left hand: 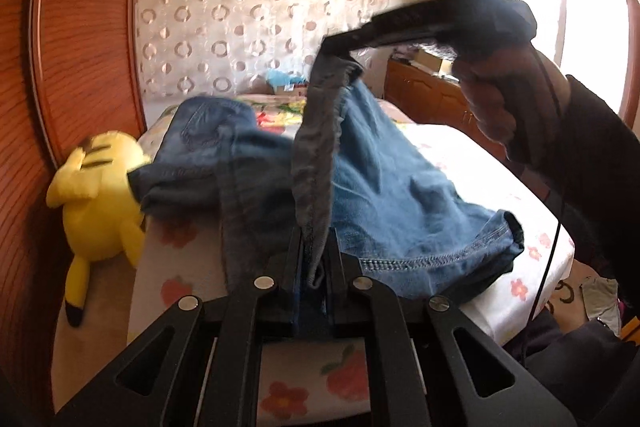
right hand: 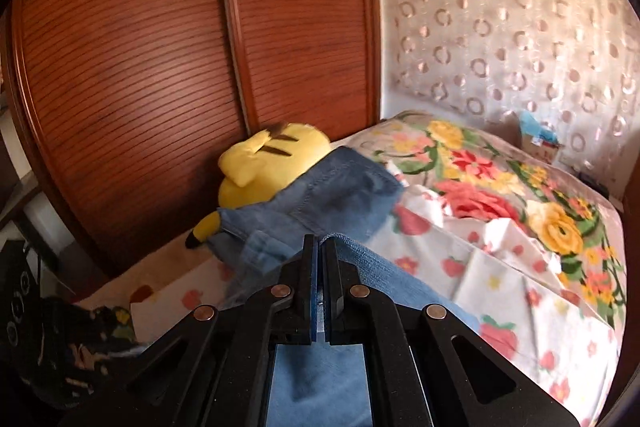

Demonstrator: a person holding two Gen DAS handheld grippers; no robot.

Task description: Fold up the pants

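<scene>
In the left wrist view the left gripper (left hand: pixel 314 251) sits nearest, its jaws pinched together on a grey inner edge of the pants (left hand: pixel 384 195), a strip of the fabric caught in the narrow slot between them. From there the denim rises up and away to the right gripper (left hand: pixel 340 47), which is held higher by the person's right hand (left hand: pixel 496 99) and grips the far end of the same edge, so the stretched hem runs nearly upright between the two grippers. The right wrist view shows that gripper's jaws closed tight on a fold of blue denim at its tips. The rest of the pants drape down onto the bed (left hand: pixel 460 147), the long axis running away from the camera toward the wardrobe (left hand: pixel 80 67) side, with a stitched leg cuff (left hand: pixel 440 259) lying to the right; motion blur makes it hard to say exactly which part is the waistband. A yellow plush toy (left hand: pixel 96 203) lies beside the pants at the bed's left edge, against the wardrobe. Farther off hangs a patterned curtain (left hand: pixel 248 11).
</scene>
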